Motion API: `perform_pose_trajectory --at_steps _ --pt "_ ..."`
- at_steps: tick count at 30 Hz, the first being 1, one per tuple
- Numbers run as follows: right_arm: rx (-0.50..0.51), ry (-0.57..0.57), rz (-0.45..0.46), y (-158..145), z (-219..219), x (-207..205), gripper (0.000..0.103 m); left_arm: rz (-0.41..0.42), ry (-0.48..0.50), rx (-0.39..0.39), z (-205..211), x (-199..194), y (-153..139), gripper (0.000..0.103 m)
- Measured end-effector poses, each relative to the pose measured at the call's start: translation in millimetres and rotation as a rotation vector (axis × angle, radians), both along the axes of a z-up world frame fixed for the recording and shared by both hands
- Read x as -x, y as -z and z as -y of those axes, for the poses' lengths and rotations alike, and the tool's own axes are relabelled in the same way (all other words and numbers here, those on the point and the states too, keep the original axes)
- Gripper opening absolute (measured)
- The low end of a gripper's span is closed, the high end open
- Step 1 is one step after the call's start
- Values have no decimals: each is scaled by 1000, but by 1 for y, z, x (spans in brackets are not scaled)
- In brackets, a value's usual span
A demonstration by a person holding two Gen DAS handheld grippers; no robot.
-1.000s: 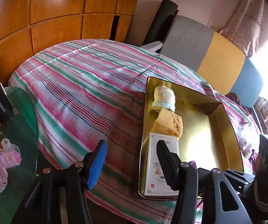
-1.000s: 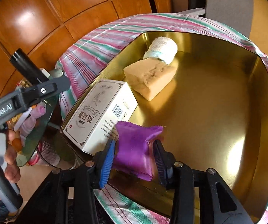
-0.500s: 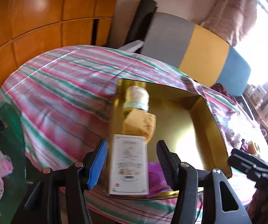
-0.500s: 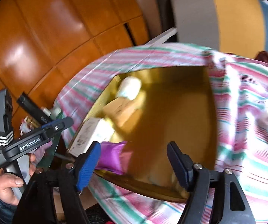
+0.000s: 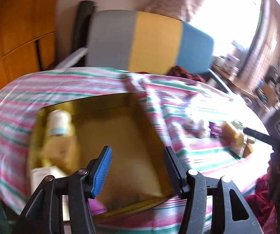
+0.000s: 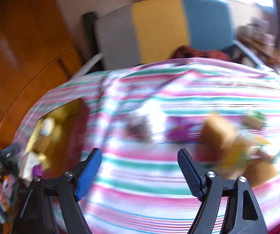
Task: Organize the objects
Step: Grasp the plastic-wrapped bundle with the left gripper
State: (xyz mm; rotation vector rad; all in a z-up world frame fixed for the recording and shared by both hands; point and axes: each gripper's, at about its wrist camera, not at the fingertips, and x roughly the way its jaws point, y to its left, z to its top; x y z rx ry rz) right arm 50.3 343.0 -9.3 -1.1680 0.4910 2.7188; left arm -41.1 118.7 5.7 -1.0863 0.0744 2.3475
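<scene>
Surface: a cloth striped in pink, green and white (image 5: 65,85) is seen spread over a bed or table; both views are heavily blurred.
Room: orange-brown wooden panelling (image 5: 19,39) is seen at the left, a panel in grey, yellow and blue blocks (image 5: 149,42) behind the cloth, and a bright window (image 5: 233,11) at the upper right.
Container: a shallow gold metal tray (image 5: 132,105) is laid on the striped cloth, at the left half of the left wrist view.
Contents: along the tray's left wall are lined up a white rolled cloth with a pale blue band (image 5: 59,122), a tan sponge-like block (image 5: 61,154) and a white printed carton (image 5: 42,177); a purple foil packet (image 5: 97,204) is glimpsed at the tray's near corner, behind the left finger.
Loose items: on the cloth well right of the tray, a second purple packet (image 6: 179,130) and tan blocks (image 6: 224,136) are smeared by blur; the rest cannot be told.
Left gripper (image 5: 138,167): held above the tray's near end, jaws set half apart, nothing between them.
Right gripper (image 6: 140,167): held over bare striped cloth, jaws just opened wide, nothing between them.
</scene>
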Motion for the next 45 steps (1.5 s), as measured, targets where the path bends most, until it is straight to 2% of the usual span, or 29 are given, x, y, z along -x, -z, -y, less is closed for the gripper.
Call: perform_pose_trajectory --at_steps 6,9,11,15,20,25,30,31,32,33,37,45 --pt "7 288 -47 4 -95 -47 86 39 192 16 -86 -7 5 55" --pt "172 474 -112 12 -132 -75 87 74 268 28 -129 -4 17 50" --pt "200 527 -167 8 -144 -86 87 117 283 49 -155 2 31 49" --pt "253 540 -184 11 -150 -88 87 182 302 94 -195 15 61 49" --pt "280 514 -199 12 -147 -86 87 239 262 104 -224 39 89 49" --pt "335 521 -227 17 -153 -94 87 227 224 121 -245 57 101 49" --pt "370 582 -286 17 -162 -108 87 242 218 98 -263 68 110 49" --pt "383 607 -305 18 -165 -113 87 241 222 96 -266 68 112 48" --pt "395 624 -317 18 -167 -117 87 239 226 94 -267 68 115 39" --pt "416 647 -333 20 -171 -121 88 223 225 94 -266 66 116 35" --pt "460 693 -341 25 -178 -126 89 185 249 91 -255 50 115 35" --pt "443 682 -293 26 -176 -118 89 132 347 103 -209 -23 113 35"
